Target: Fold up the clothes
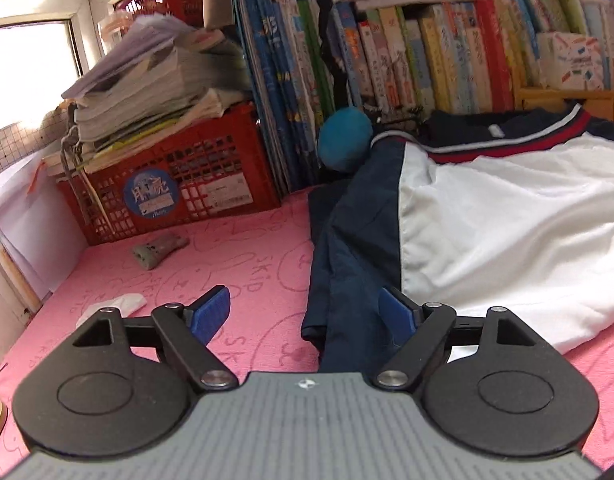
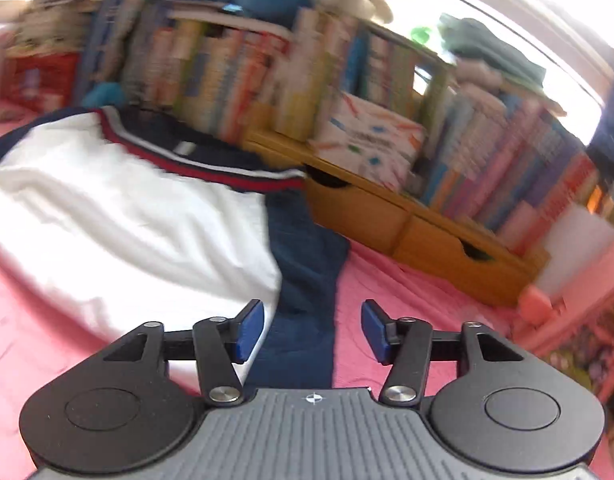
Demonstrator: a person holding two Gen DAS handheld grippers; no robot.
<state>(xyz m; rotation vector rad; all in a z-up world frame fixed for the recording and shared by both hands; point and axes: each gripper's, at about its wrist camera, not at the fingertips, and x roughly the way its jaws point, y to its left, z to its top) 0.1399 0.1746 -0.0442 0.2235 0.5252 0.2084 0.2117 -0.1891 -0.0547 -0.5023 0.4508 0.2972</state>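
Pink cloth with doodled letters covers the bed [image 1: 235,248] I work on. At its far left corner stands a red crate [image 1: 175,184] piled with papers, and a small grey-green object [image 1: 159,249] lies just in front of it. A crumpled white scrap [image 1: 115,306] sits near the left edge.

My left gripper [image 1: 307,316] has its jaws spread wide with nothing pinched; its right pad hangs over the navy sleeve [image 1: 347,248], though I cannot tell if it touches.

The jacket [image 1: 507,216], white body with navy sleeves and a red-and-white striped collar [image 1: 539,132], lies flat across the middle of the bed. Its long axis runs from the near edge to the far edge, collar pointing at the row of books [image 1: 427,56]. The left sleeve lies straight alongside the body.

My right gripper [image 2: 312,330] is partly open and grips nothing; the other navy sleeve [image 2: 307,264] runs between its pads, clear of both. This view is blurred. Beyond it, a wooden drawer unit [image 2: 407,224] sits along the far edge.
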